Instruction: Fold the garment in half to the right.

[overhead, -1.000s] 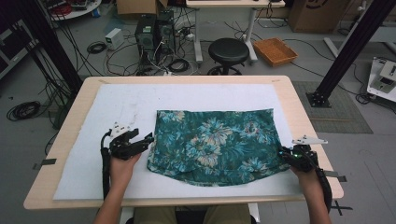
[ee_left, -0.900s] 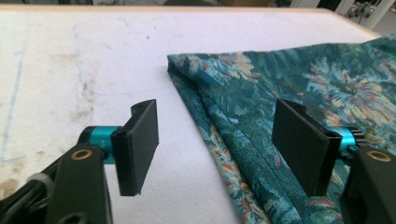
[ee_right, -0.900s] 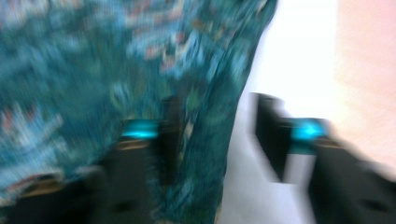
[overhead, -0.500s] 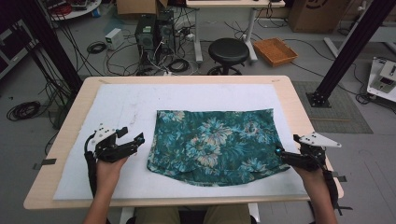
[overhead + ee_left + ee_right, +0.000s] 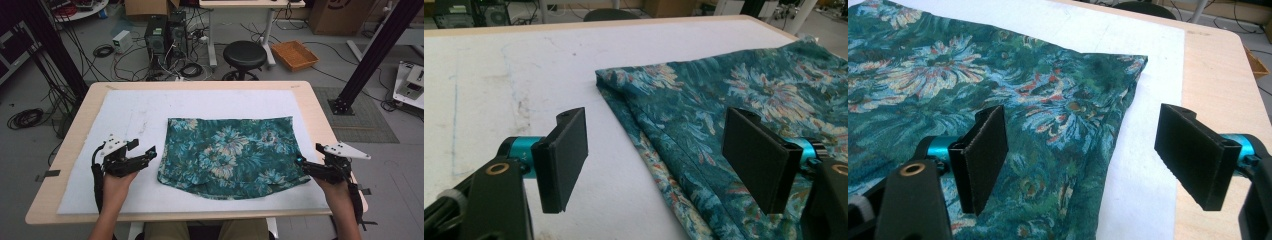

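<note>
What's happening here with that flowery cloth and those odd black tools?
A person sits at a table covered by a white pad, holding a claw tool in each hand. A teal flowered cloth lies folded flat on the pad. The left claw hovers just beside the cloth's left edge, and the right claw is at its right edge. Both claws have just been opening and stand open with nothing gripped between them, so the cloth lies free.
</note>
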A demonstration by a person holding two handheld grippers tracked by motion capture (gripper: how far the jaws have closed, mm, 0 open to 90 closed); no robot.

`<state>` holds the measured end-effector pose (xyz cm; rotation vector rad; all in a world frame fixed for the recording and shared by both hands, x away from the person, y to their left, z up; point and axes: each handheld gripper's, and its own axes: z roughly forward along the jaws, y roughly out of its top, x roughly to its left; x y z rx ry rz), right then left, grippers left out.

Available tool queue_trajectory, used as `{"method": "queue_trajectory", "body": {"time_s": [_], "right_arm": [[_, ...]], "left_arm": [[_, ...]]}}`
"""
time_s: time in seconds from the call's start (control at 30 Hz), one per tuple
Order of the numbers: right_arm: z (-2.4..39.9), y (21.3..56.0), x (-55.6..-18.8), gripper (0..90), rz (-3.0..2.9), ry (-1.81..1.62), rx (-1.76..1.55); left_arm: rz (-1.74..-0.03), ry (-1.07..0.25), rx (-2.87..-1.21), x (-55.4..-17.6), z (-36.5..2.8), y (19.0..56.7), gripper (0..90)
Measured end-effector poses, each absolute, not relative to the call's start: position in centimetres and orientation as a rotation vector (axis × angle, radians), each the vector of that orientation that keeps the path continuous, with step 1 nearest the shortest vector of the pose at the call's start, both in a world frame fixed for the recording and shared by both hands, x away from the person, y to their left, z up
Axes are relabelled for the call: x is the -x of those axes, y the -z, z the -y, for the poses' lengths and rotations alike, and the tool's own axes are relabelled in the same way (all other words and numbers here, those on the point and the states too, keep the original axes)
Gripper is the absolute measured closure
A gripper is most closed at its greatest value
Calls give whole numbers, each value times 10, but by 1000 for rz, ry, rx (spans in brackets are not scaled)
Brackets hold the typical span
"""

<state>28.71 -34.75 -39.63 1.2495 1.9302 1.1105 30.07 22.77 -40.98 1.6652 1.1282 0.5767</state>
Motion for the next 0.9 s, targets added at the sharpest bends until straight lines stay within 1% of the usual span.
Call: {"method": "queue_trajectory", "body": {"time_s": [0.2, 0.4, 0.6, 0.83, 0.9], "right_arm": [[344, 400, -288, 216, -1937, -1111, -1254], [342, 402, -286, 216, -1933, -1117, -1249], [342, 407, -283, 215, -1937, -1119, -1250], [339, 409, -283, 215, -1942, -1130, -1251], [338, 409, -283, 216, -1943, -1130, -1251]], "left_arm": [[-1164, -561, -1715, -301, -216, 419, 267], [-1193, -554, -1724, -300, -208, 422, 267], [-1262, -500, -1743, -300, -191, 432, 267], [-1332, -555, -1813, -292, -168, 448, 269], [-1340, -572, -1826, -287, -166, 451, 290]]}}
